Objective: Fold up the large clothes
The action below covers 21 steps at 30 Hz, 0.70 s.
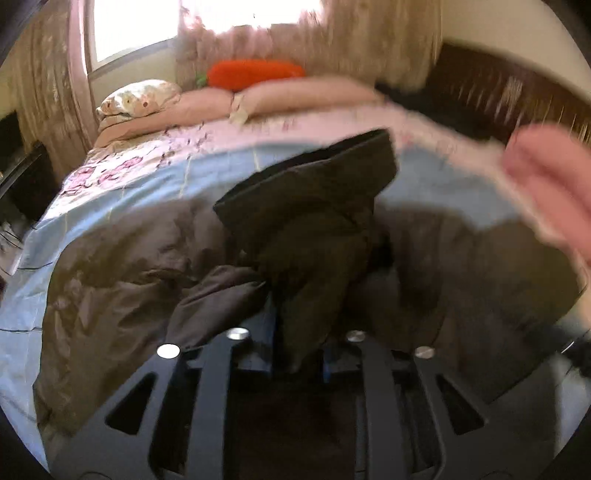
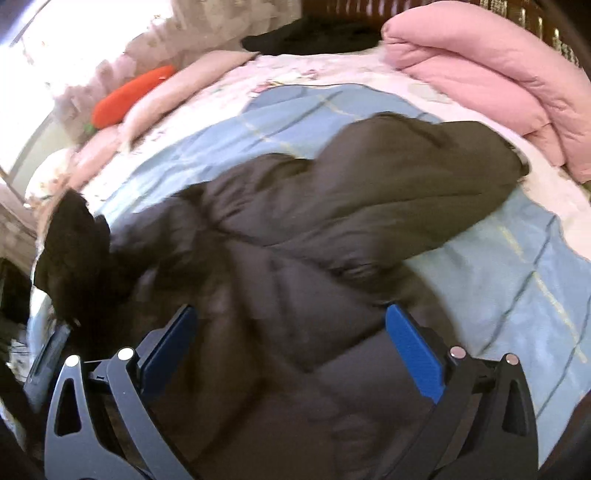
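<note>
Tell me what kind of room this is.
A bedroom, most likely in a home. A bed with a blue and floral cover fills both views, pillows lie at its head under a curtained window, and a dark puffy jacket is spread on it for folding.

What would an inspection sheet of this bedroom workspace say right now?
Surface: bed under a light blue checked cover, floral bedding further up.
Job's things: dark brown puffer jacket spread across the cover; one sleeve lifted off it.
Clutter: folded pink quilt, orange carrot plush, pillows, dark garment by the headboard.
Grippers: left gripper has the sleeve between its fingers, though blur hides whether they press on it; right gripper is open above the jacket.
Cables: nothing seen.
Surroundings: bright window with curtains, dark wooden headboard.
</note>
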### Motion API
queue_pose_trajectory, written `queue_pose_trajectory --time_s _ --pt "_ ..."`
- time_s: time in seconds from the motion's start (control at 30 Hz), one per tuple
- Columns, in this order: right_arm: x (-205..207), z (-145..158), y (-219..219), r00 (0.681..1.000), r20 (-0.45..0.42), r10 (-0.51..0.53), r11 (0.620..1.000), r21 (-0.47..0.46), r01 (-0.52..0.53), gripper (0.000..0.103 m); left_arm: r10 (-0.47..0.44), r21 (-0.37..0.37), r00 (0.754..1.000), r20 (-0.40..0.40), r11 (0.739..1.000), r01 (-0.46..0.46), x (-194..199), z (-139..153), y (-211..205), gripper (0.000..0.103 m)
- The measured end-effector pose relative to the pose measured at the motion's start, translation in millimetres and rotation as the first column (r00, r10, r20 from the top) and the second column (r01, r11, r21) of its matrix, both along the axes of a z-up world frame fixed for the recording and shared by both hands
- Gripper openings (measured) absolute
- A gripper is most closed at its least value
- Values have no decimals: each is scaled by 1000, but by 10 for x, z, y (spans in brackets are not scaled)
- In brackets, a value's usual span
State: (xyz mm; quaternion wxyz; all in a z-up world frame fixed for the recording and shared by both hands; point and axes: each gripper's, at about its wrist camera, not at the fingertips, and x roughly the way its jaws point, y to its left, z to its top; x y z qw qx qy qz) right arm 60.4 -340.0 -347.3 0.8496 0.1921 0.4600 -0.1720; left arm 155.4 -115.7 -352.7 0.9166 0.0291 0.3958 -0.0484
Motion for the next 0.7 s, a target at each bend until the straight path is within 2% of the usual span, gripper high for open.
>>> queue_pose_trajectory --time_s 0.07,0.17,0.23,0.3,0.33,0.4,0.47,0.53,0.6,0.63,0.7 --pt "-24 -65 -72 1000 -12 -14 1000 -5 14 102 -39 -123 998 -39 992 34 -50 -114 -77 101" --pt "-6 -143 -93 1000 -11 -29 999 35 29 102 -138 -193 989 -56 973 125 -199 -65 -186 101" --pt "27 -130 -84 999 5 -45 997 59 44 102 -179 -254 983 -28 953 166 -307 134 -61 101" --pt "125 -85 -35 999 7 -47 996 70 46 102 -160 -300 987 17 941 158 -421 361 194 101" --pt "158 -49 9 999 16 -40 996 75 39 102 -131 -348 990 53 927 142 -480 554 444 101" --pt "269 44 172 999 36 -4 997 77 1 102 -48 -385 995 91 919 79 -527 774 859 101" --pt "378 112 333 998 49 42 997 70 -45 102 75 -328 992 105 944 -37 -436 875 1293 101" --pt "514 202 612 990 83 112 992 53 -117 102 186 -206 975 117 965 -160 -293 788 1767 101" --pt "614 271 894 977 122 176 983 29 -181 102 208 -181 967 144 967 -181 -157 619 2102 101" --pt "654 297 1054 968 146 205 978 12 -209 102 205 -192 963 176 966 -171 -95 492 2247 101" --pt "707 319 1344 947 202 248 968 -2 -252 102 199 -214 962 186 964 -158 -49 303 2457 101"
